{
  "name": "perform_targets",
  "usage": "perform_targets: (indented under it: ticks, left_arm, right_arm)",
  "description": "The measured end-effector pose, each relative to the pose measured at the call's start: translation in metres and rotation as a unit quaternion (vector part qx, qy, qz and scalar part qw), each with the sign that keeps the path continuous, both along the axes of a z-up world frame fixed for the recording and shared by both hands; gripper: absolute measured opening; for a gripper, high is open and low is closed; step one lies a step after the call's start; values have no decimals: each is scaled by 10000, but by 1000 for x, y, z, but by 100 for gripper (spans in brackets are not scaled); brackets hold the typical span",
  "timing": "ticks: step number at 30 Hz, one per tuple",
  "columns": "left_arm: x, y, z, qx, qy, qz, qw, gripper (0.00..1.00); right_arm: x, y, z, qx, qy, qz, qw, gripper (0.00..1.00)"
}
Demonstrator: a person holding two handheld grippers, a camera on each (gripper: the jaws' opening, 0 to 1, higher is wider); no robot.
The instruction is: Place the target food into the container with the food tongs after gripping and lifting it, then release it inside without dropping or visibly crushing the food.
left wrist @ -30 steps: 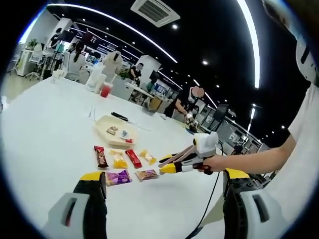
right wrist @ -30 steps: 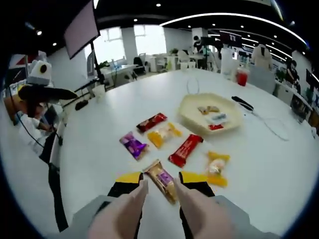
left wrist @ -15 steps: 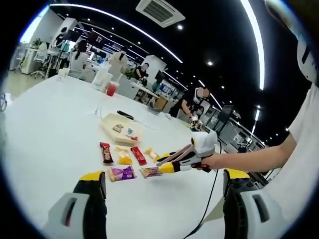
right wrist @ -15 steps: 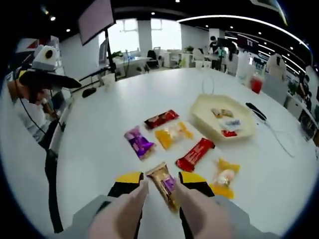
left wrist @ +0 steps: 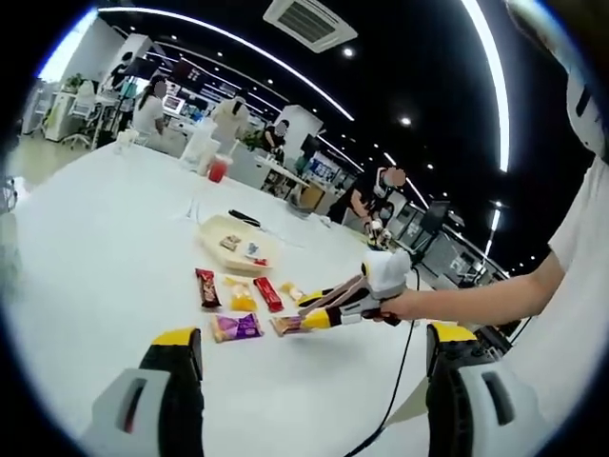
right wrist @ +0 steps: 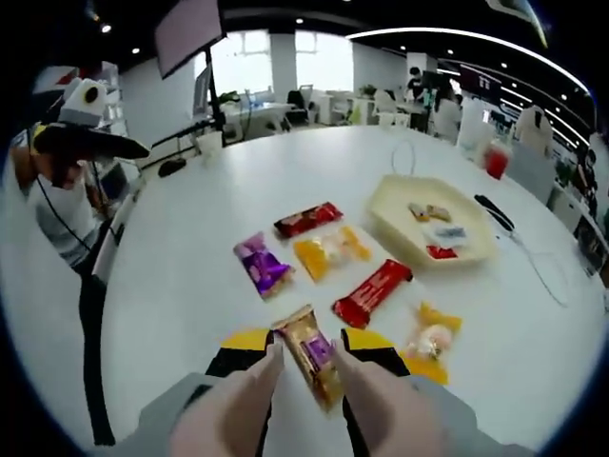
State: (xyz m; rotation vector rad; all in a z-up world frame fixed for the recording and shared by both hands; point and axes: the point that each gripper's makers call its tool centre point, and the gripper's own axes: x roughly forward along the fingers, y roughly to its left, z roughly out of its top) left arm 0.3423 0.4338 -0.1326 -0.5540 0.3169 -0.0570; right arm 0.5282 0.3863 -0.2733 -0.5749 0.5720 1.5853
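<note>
Open-plan office space with ceiling light strips surrounds the wide white round table (right wrist: 190, 248) on which we work. Going left to right in the right gripper view, we see a purple wrapped snack (right wrist: 261, 267), a dark red wrapped bar (right wrist: 308, 218), a yellow-orange wrapped sweet (right wrist: 330, 253), a bright red wrapped bar (right wrist: 372, 291), a clear-and-yellow bagged pastry (right wrist: 430, 340) and, furthest right, the shallow cream plastic tray (right wrist: 390, 227) that serves as the container, already holding a few small packets.

Our target, the gold-brown wrapped snack with a purple patch (right wrist: 310, 353), lies directly between the tips of the right gripper (right wrist: 306, 345), its long axis running nearly straight away from us along the jaws. The tray sits well apart, ahead and to the right. The right gripper is clearly the nearer tool; in the left gripper view it (left wrist: 306, 312) reaches in from the right with its tips at the same snack (left wrist: 285, 326).

We judge the right jaws narrowed around the packet, their yellow tips close against its two long edges; whether they already pinch it we cannot tell. The left gripper (left wrist: 309, 341) hangs back above the table, jaws spread wide and holding nothing.
</note>
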Motion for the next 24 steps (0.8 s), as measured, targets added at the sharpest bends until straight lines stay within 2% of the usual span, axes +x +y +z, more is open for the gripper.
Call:
perform_targets:
  ticks: [2, 3, 4, 7, 9, 15, 19, 24]
  left_arm:
    - [-2, -1, 5, 44, -11, 9, 10000, 99]
    - [-3, -1, 7, 47, -41, 36, 10000, 99]
    - [-4, 0, 7, 36, -47, 48, 10000, 99]
    - [-3, 1, 7, -21, -73, 85, 9999, 99]
    - [-4, 1, 7, 4, -32, 71, 10000, 99]
    - [-5, 5, 10, -13, -95, 180, 9998, 99]
    - [-5, 2, 7, -18, -43, 131, 9999, 99]
    - [-5, 1, 7, -37, -61, 164, 9998, 99]
  right_arm:
    - [-5, 2, -5, -79, 43, 125, 9999, 27]
    - [-5, 1, -7, -133, -249, 320, 9991, 27]
    - [-4, 2, -7, -118, -337, 324, 9988, 27]
    - [-4, 4, -7, -11, -101, 137, 9999, 27]
    - [-2, 4, -7, 2, -80, 80, 9999, 27]
    - [4, 6, -5, 55, -193, 19, 9998, 27]
    - [5, 9, -1, 161, -43, -154, 9997, 28]
    - [11, 11, -10, 97, -147, -5, 9998, 28]
